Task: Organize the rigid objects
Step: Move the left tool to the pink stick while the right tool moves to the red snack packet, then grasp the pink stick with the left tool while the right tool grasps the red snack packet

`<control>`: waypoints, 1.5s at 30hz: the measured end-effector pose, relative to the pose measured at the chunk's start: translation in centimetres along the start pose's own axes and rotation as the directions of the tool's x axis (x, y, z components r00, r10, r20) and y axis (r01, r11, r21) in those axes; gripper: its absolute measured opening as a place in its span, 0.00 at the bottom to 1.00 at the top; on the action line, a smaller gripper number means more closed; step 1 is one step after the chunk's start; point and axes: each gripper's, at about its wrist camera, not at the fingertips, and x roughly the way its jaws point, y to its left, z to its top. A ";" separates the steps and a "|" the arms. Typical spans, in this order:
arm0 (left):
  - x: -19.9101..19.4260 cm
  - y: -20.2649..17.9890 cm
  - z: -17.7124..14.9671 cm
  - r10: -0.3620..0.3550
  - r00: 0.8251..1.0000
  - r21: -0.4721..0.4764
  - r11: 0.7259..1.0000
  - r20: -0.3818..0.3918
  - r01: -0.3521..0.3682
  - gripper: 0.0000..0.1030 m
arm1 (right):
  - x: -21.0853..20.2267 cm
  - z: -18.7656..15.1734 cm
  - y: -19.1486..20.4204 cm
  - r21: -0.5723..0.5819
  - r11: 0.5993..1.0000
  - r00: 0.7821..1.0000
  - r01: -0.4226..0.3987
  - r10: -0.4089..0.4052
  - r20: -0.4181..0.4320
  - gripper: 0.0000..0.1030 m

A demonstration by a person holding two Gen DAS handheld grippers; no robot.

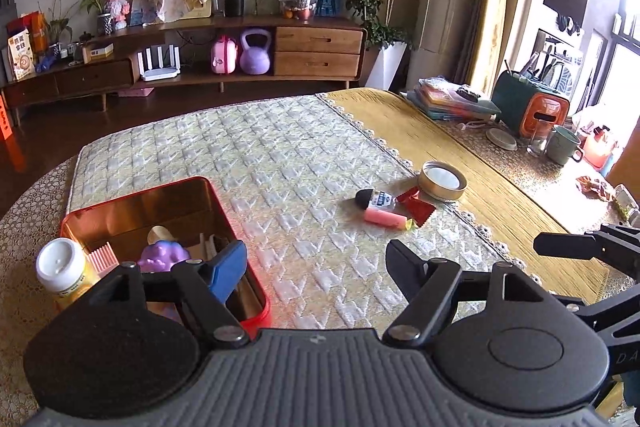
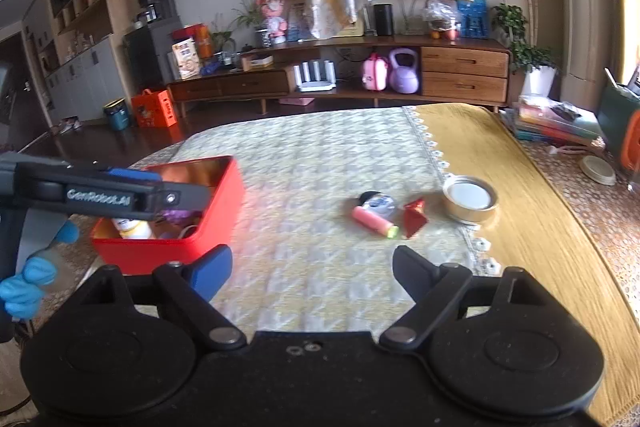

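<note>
A red tin box (image 1: 208, 195) stands open on the quilted mat at the left, holding a purple toy (image 1: 162, 255), a pink comb (image 1: 102, 259) and a white-capped bottle (image 1: 64, 267). My left gripper (image 1: 316, 259) is open over the mat beside the box, nothing between its fingers. Further right lie a pink highlighter (image 1: 382, 215), a small black-capped bottle (image 1: 374, 199), a red wrapped sweet (image 1: 418, 207) and a round gold tin lid (image 1: 442, 181). My right gripper (image 2: 312, 261) is open and empty, short of the highlighter (image 2: 374, 221), sweet (image 2: 414, 217) and lid (image 2: 470, 203). A blue-gloved hand (image 2: 28, 287) holds the left gripper over the box (image 2: 224, 195).
A yellow cloth (image 1: 480, 163) covers the table's right part. Books (image 1: 448, 99), a green and orange container (image 1: 532, 107), a glass, a green mug (image 1: 562, 145) and a small dish stand at the far right. A wooden sideboard (image 1: 316, 51) lines the wall beyond the table.
</note>
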 end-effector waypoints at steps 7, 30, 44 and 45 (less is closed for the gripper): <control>1.9 -2.8 -0.3 -0.031 0.999 0.018 0.999 -0.008 0.032 0.81 | 0.1 0.0 -3.4 0.032 0.997 0.997 0.074 -0.074 0.008 0.98; 14.3 -8.0 0.0 -0.056 0.994 0.119 0.991 -0.090 0.066 0.83 | 10.0 2.8 -10.5 0.124 0.988 0.986 0.092 -0.074 -0.146 0.95; 19.0 -7.2 -0.1 -0.058 0.995 0.126 0.990 -0.085 0.069 0.83 | 15.8 3.1 -10.8 0.088 0.995 0.978 0.047 -0.028 -0.206 0.73; 19.1 -7.2 -0.1 -0.061 0.995 0.129 0.989 -0.083 0.072 0.83 | 16.1 3.1 -10.8 0.087 0.995 0.978 0.047 -0.028 -0.208 0.71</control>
